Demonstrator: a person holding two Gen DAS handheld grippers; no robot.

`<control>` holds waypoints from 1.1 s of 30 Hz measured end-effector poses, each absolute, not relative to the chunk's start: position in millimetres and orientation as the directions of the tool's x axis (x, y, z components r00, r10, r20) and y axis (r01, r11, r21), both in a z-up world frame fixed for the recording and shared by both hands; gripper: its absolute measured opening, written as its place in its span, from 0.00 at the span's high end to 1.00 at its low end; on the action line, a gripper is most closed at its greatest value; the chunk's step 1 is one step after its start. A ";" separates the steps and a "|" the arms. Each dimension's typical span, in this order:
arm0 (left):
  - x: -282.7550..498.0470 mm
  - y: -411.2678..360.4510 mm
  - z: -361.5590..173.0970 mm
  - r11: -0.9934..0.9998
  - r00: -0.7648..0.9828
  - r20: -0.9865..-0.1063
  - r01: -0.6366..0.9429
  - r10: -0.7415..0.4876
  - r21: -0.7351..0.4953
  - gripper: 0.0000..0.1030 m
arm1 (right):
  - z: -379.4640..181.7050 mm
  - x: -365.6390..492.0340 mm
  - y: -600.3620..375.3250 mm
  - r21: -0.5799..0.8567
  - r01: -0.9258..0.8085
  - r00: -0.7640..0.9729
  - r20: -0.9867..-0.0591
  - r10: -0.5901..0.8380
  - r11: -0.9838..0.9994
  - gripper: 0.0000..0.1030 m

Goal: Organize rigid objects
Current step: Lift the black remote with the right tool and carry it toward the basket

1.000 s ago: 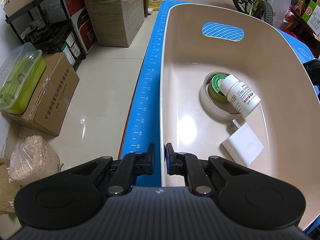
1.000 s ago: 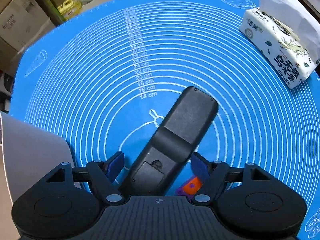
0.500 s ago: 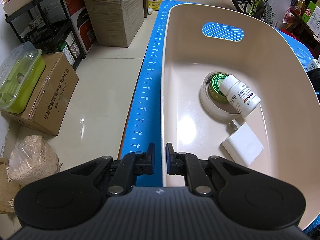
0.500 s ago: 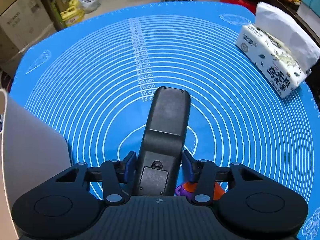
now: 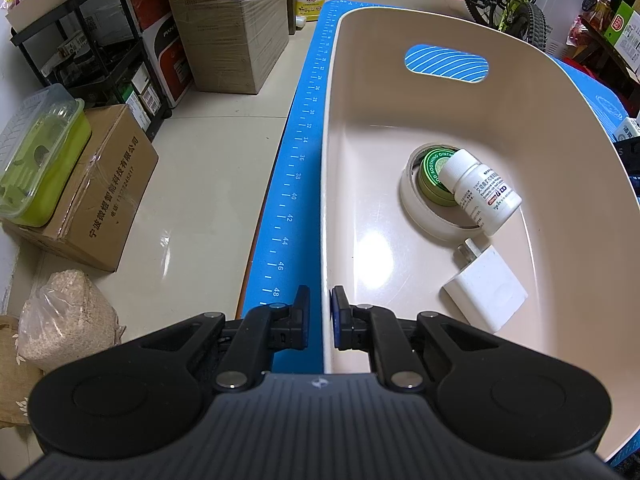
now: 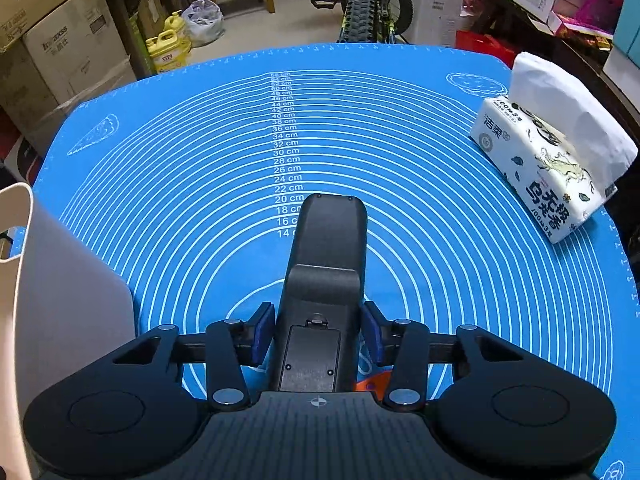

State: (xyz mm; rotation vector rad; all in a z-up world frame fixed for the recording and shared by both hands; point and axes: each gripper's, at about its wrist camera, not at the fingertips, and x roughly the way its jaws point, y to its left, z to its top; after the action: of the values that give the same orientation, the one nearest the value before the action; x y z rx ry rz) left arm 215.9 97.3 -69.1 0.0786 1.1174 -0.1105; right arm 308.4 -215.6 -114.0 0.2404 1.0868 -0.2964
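Note:
My left gripper (image 5: 320, 316) is shut on the near left rim of the beige bin (image 5: 332, 152). Inside the bin lie a tape roll (image 5: 412, 208) with a green tin (image 5: 432, 178) in its hole, a white pill bottle (image 5: 484, 194) leaning on them, and a white charger (image 5: 486, 296). My right gripper (image 6: 318, 334) is shut on a black remote (image 6: 326, 276), back side up, held above the blue mat (image 6: 180, 184). The bin's wall (image 6: 60, 292) stands at the left in the right wrist view.
A tissue pack (image 6: 552, 164) lies at the mat's right edge. A small orange and purple object (image 6: 374, 384) lies on the mat under the right gripper. Cardboard boxes (image 5: 228, 28), a shelf and a bicycle (image 6: 368, 0) stand on the floor beyond the table.
My right gripper closed on the remote, straightened it and lifted it off the mat. The left gripper and the bin have not moved.

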 end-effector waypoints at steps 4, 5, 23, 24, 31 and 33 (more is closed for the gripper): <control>215.9 96.9 -69.6 0.992 0.433 -0.900 0.129 -0.051 0.006 0.86 | -119.9 313.0 -213.5 0.056 0.349 0.426 -0.899 -0.105 0.936 0.48; 215.9 96.9 -69.7 0.992 0.433 -0.900 0.129 -0.051 0.006 0.86 | -120.7 313.5 -213.1 0.057 0.349 0.425 -0.899 -0.104 0.936 0.48; 217.3 98.9 -70.7 0.993 0.436 -0.899 0.115 -0.029 0.024 0.74 | -132.2 312.1 -203.2 0.003 0.335 0.395 -0.908 -0.138 0.942 0.38; 217.0 98.4 -70.8 0.993 0.436 -0.899 0.115 -0.029 0.024 0.74 | -132.4 311.3 -203.8 0.005 0.339 0.392 -0.910 -0.136 0.941 0.37; 216.4 97.3 -72.2 0.992 0.433 -0.901 0.120 -0.031 0.024 0.77 | -132.7 306.9 -205.8 0.017 0.320 0.412 -0.903 -0.122 0.947 0.45; 215.8 97.0 -72.3 0.992 0.432 -0.901 0.123 -0.037 0.019 0.80 | -132.6 305.6 -205.8 0.019 0.313 0.417 -0.901 -0.120 0.949 0.47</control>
State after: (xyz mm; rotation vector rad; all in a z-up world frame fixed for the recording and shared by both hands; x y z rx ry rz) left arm 215.8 97.0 -72.3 0.0862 1.1197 -0.0998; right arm 305.6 -205.8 -132.6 0.1956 1.1092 -0.2737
